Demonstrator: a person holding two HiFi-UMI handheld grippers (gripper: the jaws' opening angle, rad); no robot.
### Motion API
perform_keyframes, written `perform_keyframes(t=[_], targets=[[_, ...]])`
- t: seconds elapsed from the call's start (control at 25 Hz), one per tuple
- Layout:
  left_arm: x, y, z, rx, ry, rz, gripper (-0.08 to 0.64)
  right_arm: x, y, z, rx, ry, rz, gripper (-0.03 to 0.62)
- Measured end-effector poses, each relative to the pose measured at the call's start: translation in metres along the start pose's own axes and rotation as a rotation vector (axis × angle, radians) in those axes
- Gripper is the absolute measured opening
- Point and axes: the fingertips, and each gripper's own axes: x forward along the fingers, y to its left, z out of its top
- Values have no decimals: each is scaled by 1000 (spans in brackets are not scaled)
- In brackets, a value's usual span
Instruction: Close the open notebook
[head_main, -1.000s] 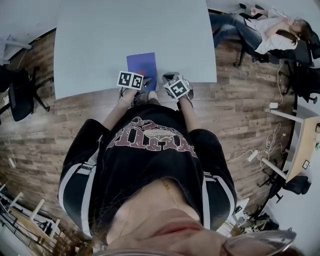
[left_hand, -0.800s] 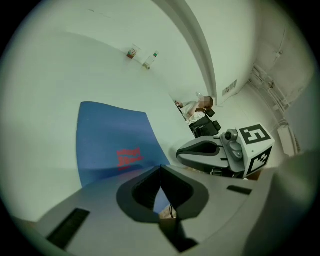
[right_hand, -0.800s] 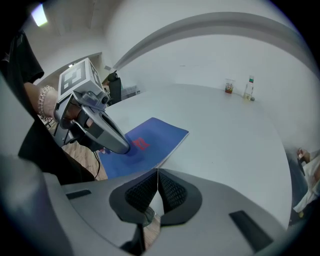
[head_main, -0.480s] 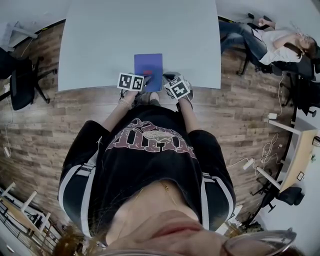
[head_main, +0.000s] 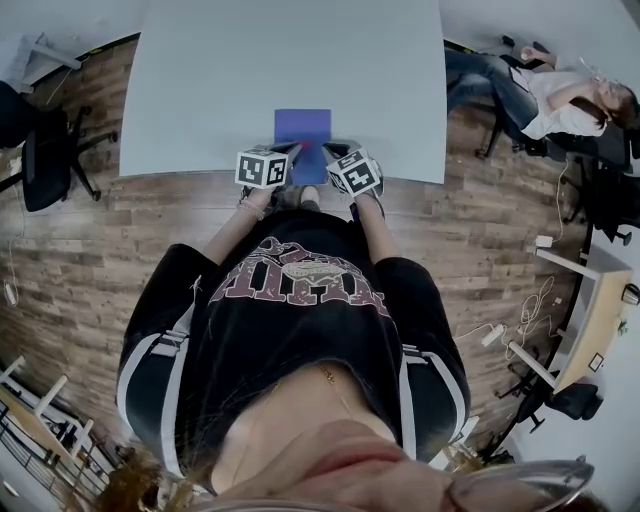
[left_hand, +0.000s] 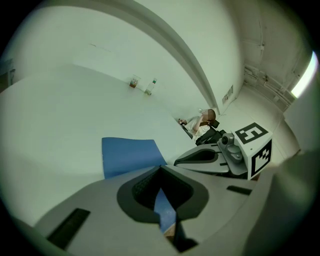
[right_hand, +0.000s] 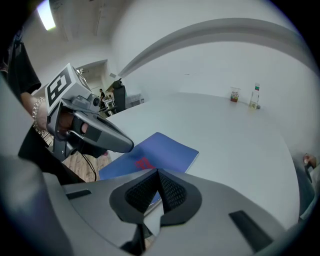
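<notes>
jaws together and empty, left gripper (head_main: 293, 149) and right gripper (head_main: 331, 151) tilt down by the near edge of the notebook (head_main: 303, 127).

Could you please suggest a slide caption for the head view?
Blue notebook lies closed near the table edge, with the left gripper and right gripper at its near end.

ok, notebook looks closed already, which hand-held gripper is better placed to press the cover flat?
Left, probably. The left hand-held gripper, jaws shut, hangs over the near part of the blue notebook; the right hand-held gripper sits at its right edge.
</notes>
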Motion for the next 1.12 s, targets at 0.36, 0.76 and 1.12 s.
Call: perform_keyframes(t=[0.36, 0.76, 1.12], targets=[[-13, 5, 13, 26, -60, 53, 46, -3, -4, 19, -1, -56, -20, 20], [-26, 7, 31, 45, -121, 80, 46, -9, -4, 48, -10, -146, -44, 20], [-43, -15, 62, 149, -206, 112, 46, -30, -14, 72, 39, -255, -62, 20]])
